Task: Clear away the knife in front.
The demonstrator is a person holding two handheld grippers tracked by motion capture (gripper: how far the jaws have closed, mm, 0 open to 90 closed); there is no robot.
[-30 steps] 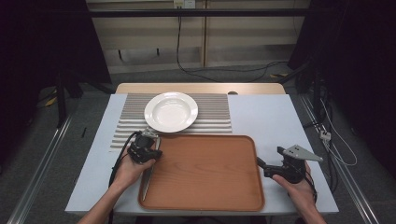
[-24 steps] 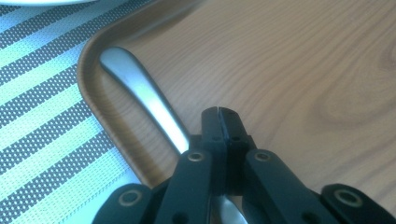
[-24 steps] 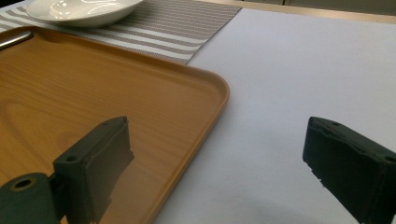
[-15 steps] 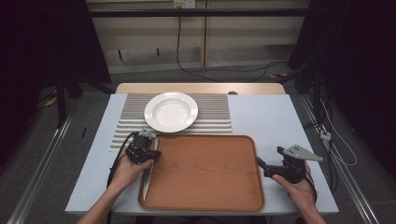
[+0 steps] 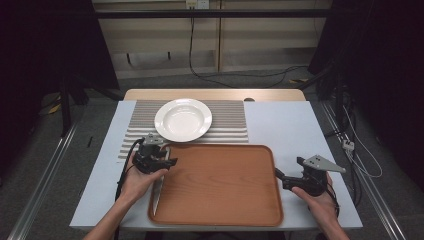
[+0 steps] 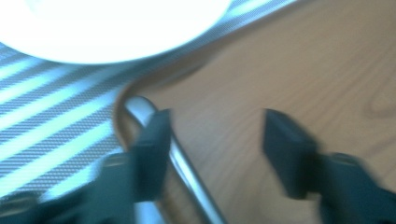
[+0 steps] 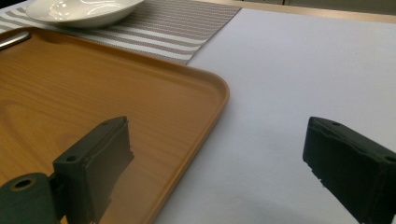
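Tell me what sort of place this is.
Probably a lab or studio rigged for recording table-setting, not a home. A white table stands on bare floor, dark curtains hang at both sides, and loose cables run behind. On it sit a striped placemat, a white plate and a wooden tray.

Right gripper [image 7: 219, 158] with jaws spread wide, straddling the near right edge of a wooden tray [image 7: 140, 88] on a white table [image 7: 299, 70]. White plate [image 7: 84, 10] on striped mat [image 7: 187, 28] beyond.

The left gripper [image 5: 167, 161] has edged slightly nearer the person, along the tray's [image 5: 220, 210] left rim.
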